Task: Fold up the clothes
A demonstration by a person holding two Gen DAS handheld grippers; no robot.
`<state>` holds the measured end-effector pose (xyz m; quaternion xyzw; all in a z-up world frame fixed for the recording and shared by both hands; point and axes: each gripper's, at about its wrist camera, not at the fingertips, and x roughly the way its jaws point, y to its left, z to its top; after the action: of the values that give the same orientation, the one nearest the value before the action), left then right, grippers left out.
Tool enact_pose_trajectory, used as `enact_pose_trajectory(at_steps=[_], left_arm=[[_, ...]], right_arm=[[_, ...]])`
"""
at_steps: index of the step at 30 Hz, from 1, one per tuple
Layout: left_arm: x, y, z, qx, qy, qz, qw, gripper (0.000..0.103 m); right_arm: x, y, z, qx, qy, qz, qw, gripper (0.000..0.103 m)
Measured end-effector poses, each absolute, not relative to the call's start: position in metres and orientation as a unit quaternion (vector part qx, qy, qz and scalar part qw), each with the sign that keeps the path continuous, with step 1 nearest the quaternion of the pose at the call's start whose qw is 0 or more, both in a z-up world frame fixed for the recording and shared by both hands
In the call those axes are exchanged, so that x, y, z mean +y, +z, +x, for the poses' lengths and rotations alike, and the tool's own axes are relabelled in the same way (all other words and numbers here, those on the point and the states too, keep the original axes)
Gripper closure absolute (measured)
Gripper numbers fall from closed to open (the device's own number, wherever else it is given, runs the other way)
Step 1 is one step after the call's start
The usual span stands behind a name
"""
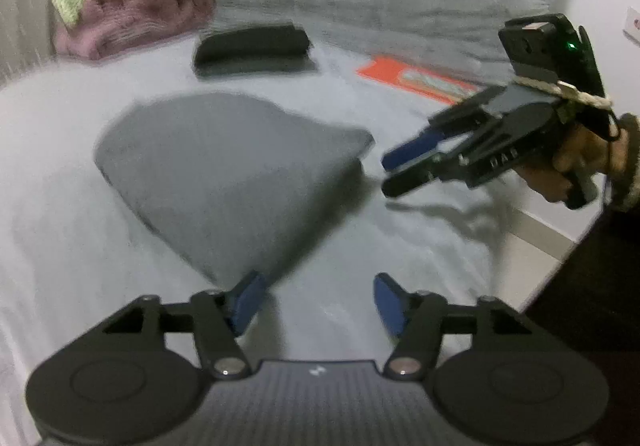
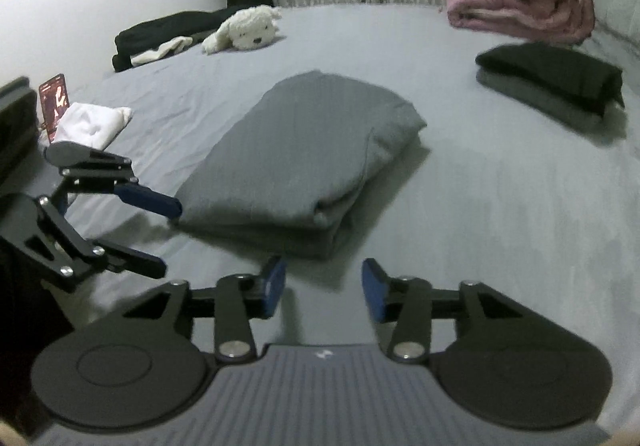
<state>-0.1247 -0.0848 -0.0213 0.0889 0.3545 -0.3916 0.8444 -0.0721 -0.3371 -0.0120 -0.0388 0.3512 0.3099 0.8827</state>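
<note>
1 grey garment [image 2: 304, 158] lies folded, seemingly in layers; both grippers' jaws gape, empty.

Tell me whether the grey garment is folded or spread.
Folded: the grey garment lies as a compact bundle with stacked layered edges at its near end.

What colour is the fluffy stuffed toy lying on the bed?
The stuffed toy is creamy white with a dark nose, seen best in the right wrist view.

Both tools [image 2: 323, 288] gape, seemingly clear of the folded grey garment [image 2: 304, 162].
</note>
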Motion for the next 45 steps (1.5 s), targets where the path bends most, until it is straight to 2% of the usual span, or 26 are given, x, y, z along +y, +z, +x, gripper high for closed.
enact_pose_trajectory(at_steps=[1, 2, 5, 7, 12, 18, 24, 27, 30, 32, 35, 38, 45], left_arm=[[-0.082, -0.022, -0.12, 0.376, -0.398, 0.082, 0.833, 0.026], [-0.078, -0.022, -0.116, 0.387, -0.404, 0.067, 0.826, 0.024], [-0.062, -0.022, -0.098, 0.42, -0.411, 0.006, 0.809, 0.021], [-0.05, -0.024, -0.083, 0.433, -0.402, -0.05, 0.805, 0.018], [-0.021, -0.038, -0.049, 0.44, -0.355, -0.19, 0.802, 0.018], [-0.011, -0.057, -0.021, 0.402, -0.297, -0.312, 0.808, 0.018], [-0.017, -0.061, 0.008, 0.367, -0.256, -0.367, 0.816, 0.018], [-0.019, -0.063, 0.018, 0.344, -0.233, -0.385, 0.824, 0.021], [-0.03, -0.062, 0.023, 0.329, -0.204, -0.385, 0.838, 0.03], [-0.037, -0.063, 0.025, 0.333, -0.184, -0.381, 0.843, 0.063], [-0.042, -0.065, 0.02, 0.341, -0.152, -0.4, 0.837, 0.087], [-0.044, -0.054, 0.005, 0.337, -0.136, -0.404, 0.839, 0.092], [-0.05, -0.044, -0.043, 0.359, -0.133, -0.425, 0.82, 0.092]], right_arm=[[-0.338, -0.013, -0.071, 0.36, 0.313, -0.021, 0.879, 0.048], [-0.339, -0.013, -0.069, 0.37, 0.316, 0.002, 0.874, 0.047], [-0.342, -0.015, -0.064, 0.399, 0.323, 0.073, 0.855, 0.041], [-0.343, -0.018, -0.06, 0.418, 0.328, 0.126, 0.838, 0.04], [-0.349, -0.034, -0.049, 0.446, 0.314, 0.271, 0.793, 0.039], [-0.354, -0.049, -0.043, 0.424, 0.26, 0.398, 0.771, 0.039], [-0.348, -0.054, -0.041, 0.377, 0.197, 0.464, 0.777, 0.04], [-0.348, -0.055, -0.041, 0.36, 0.161, 0.491, 0.777, 0.044], [-0.348, -0.056, -0.04, 0.362, 0.126, 0.502, 0.775, 0.061], [-0.353, -0.057, -0.035, 0.373, 0.11, 0.515, 0.763, 0.067], [-0.361, -0.054, -0.031, 0.382, 0.1, 0.543, 0.741, 0.072], [-0.367, -0.044, -0.027, 0.379, 0.102, 0.547, 0.74, 0.074], [-0.4, -0.029, -0.014, 0.368, 0.096, 0.541, 0.75, 0.076]])
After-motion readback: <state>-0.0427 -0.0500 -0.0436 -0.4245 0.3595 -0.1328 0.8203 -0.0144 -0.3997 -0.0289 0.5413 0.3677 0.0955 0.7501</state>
